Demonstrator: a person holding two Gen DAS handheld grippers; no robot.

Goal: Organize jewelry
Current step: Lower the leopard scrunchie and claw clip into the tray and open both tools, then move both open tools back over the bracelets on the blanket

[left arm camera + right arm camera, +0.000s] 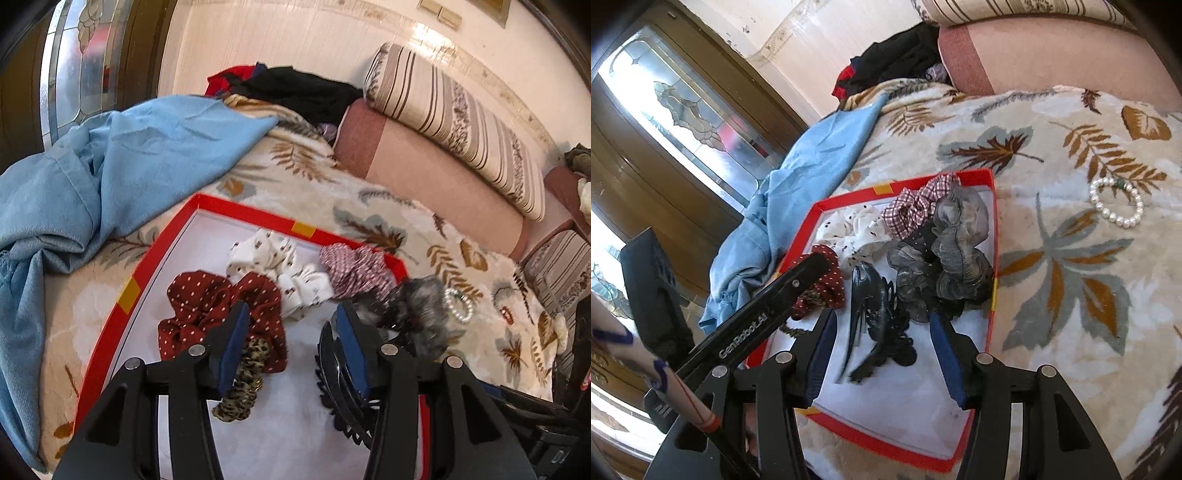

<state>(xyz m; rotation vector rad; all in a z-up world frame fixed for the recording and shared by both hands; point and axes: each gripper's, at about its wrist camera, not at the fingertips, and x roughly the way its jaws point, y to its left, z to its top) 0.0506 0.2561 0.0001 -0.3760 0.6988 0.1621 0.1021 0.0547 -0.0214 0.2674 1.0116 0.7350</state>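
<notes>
A red-rimmed box with a white floor lies on the bed; it also shows in the right wrist view. In it lie a dark red dotted scrunchie, a white one, a checked one, a leopard one, a grey frilly one and a black claw clip. My left gripper is open above the box floor, the clip just beside its right finger. My right gripper is open above the clip. A pearl bracelet lies on the blanket right of the box; it also shows in the left wrist view.
The leaf-patterned blanket covers the bed. A blue cloth lies bunched left of the box. Pink and striped bolsters and dark clothes sit along the wall. A glass-panelled door stands at left.
</notes>
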